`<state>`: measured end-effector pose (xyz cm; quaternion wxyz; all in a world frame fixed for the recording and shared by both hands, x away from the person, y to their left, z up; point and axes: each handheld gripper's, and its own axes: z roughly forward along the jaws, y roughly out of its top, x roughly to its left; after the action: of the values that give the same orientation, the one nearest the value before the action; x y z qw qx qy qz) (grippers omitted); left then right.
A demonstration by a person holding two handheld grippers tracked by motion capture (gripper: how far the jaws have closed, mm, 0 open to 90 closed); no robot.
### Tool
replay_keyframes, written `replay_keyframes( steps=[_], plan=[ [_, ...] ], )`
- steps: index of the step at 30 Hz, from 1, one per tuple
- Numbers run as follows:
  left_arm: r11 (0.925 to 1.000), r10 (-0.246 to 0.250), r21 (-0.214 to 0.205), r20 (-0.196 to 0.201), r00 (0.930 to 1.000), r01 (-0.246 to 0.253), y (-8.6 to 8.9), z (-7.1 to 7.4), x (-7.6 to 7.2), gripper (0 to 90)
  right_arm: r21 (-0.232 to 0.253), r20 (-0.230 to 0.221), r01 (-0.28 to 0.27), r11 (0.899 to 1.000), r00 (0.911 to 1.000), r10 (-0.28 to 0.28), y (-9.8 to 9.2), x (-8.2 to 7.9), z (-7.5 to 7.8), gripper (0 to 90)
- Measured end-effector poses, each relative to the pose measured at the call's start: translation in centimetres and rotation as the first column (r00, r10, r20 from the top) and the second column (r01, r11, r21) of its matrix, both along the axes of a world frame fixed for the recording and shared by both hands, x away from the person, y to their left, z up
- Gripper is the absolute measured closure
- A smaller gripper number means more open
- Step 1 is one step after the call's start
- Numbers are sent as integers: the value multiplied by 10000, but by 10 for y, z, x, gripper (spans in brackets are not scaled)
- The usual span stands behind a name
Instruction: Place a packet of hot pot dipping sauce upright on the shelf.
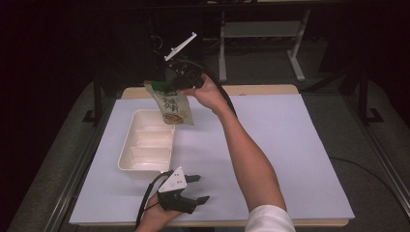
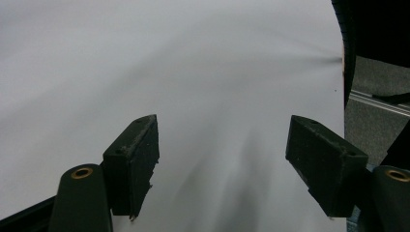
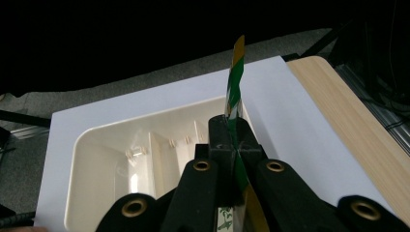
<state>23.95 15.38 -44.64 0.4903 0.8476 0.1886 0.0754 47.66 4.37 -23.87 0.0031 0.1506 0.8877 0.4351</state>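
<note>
The right gripper is raised above the far end of the counter, its jaws closed tight on the top edge of a green and yellow snack packet, which hangs free in the air with its lower end just over the far end of the white divided tray. In the right gripper view the packet is seen edge-on, pinched between the 2 jaws, with the tray directly beneath and its compartments looking empty. The left gripper rests low near the front edge of the counter, just in front of the tray, its jaws spread wide with nothing between them; the left gripper view shows bare white counter past them. Judged from this, the pick-up is done and the carry is nearly finished: the packet is off the counter and over the tray but not yet in it. What seems left is lowering it into 1 of the compartments, releasing it and drawing the gripper clear.
</note>
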Motion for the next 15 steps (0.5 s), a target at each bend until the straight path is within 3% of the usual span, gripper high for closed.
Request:
replay_keyframes(
  steps=[15],
  plan=[
    [10000,-38,-61,30,10000,38,1,-1,0,270,136,-130,-105,9999,9999,107,28,11,-9,893]
  ],
)
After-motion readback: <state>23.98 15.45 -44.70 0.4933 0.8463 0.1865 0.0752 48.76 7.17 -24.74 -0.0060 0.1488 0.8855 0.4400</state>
